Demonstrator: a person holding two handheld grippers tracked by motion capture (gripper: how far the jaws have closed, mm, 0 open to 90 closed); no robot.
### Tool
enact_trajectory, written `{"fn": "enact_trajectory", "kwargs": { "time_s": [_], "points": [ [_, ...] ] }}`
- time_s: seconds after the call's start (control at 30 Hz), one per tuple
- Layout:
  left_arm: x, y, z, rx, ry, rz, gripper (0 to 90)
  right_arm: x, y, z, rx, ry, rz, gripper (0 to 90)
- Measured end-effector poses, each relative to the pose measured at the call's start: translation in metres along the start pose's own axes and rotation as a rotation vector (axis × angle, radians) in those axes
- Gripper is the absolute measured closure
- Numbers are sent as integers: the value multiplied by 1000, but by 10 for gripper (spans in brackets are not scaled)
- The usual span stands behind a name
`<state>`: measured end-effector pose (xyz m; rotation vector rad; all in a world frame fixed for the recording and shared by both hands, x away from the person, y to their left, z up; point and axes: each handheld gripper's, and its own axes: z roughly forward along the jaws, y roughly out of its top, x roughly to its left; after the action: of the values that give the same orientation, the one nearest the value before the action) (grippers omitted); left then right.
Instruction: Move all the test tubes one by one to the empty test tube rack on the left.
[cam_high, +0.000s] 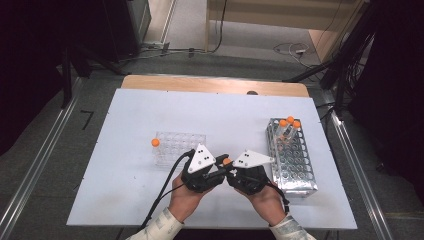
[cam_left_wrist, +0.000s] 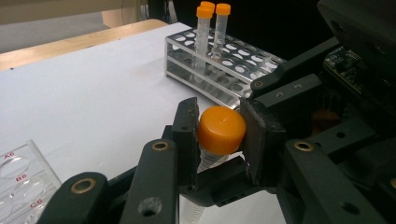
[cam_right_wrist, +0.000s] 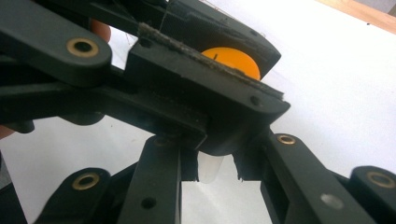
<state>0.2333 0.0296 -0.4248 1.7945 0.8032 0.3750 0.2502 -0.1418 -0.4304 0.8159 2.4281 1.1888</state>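
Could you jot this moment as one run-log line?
left gripper: shut on orange cap | right gripper: shut on tube body | metal rack: three tubes

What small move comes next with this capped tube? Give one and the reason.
Probably twist the orange cap off: the left gripper is clamped on it, and the right gripper holds the tube body, so both ends look braced for unscrewing.

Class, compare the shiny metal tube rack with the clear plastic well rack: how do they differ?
The shiny metal tube rack holds three upright orange-capped tubes; the clear plastic well rack holds none. The metal one has round holes; the plastic one is see-through, with lettered wells. Both rest on the white table.
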Motion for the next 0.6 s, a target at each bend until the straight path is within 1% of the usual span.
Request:
{"fn": "enact_trajectory", "kwargs": {
  "time_s": [0.13, 0.23, 0.27, 0.3, 0.37, 0.43, 0.47, 0.53, 0.6],
  "points": [
    [-1, 0, 0, 0, 10, 3, 698, 0, 0, 0, 1, 6, 4, 717],
    [-1, 1, -1, 1, 8, 1, 701, 0, 0, 0, 0, 7, 4, 710],
    [0, 2, -1, -3, 7, -2, 703, 0, 0, 0, -3, 8, 4, 679],
    [0, 2, -2, -6, 7, -5, 703, -1, 0, 0, -4, 14, 9, 612],
    [1, 5, -4, -12, 12, 2, 704, -2, 0, 0, 5, 30, 11, 515],
    [2, 8, -6, -19, 14, -1, 704, -3, 0, 1, 5, 29, 7, 411],
    [3, 9, -8, -22, 17, -3, 704, -3, 0, 1, 5, 28, 12, 363],
    [5, 11, -10, -32, 18, -9, 704, -5, 0, 0, 6, 21, 25, 292],
    [7, 14, -14, -43, 23, -15, 704, -6, 0, -1, 11, 23, 43, 249]
  ]
}}
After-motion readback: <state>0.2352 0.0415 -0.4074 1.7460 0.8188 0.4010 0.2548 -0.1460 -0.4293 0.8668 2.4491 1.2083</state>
